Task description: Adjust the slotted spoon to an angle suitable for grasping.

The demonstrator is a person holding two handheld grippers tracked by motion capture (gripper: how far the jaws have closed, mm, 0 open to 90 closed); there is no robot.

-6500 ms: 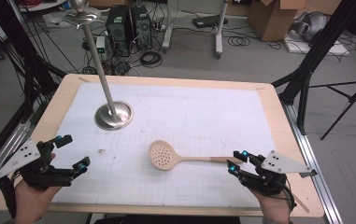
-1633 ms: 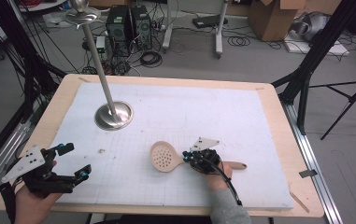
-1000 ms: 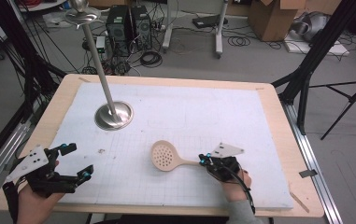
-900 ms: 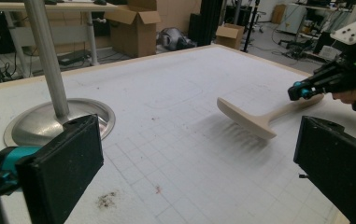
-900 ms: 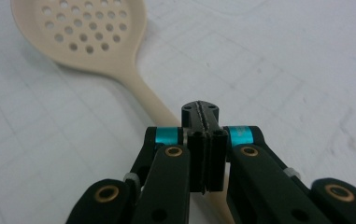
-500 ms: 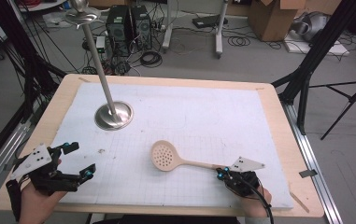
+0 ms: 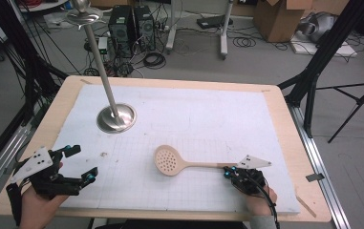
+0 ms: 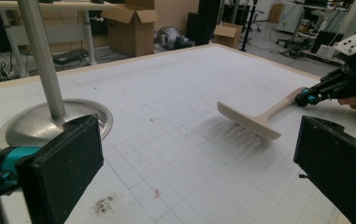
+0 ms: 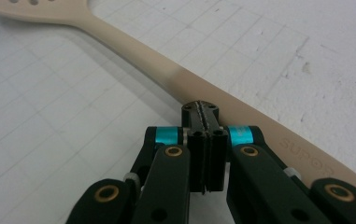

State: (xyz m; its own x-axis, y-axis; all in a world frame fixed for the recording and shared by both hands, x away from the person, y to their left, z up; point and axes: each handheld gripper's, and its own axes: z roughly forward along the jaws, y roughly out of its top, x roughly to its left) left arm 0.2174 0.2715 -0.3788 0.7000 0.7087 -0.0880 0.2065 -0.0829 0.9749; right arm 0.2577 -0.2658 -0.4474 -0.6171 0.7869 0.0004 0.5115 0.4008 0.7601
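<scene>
Slotted spoon [image 7: 170, 161], closed right claw [image 7: 228, 172] beside handle

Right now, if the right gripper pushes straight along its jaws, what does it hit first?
The slotted spoon's handle: the right gripper, jaws shut, points right at it, tips at its near edge. Contact unclear.

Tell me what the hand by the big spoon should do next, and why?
Probably open the right gripper and slide its jaws around the spoon handle. In the right gripper view the jaws are pressed shut against each other, with the handle passing just beyond their tips, so nothing is held. The spoon lies flat on the white mat. The left gripper is open, well off to the side.
</scene>
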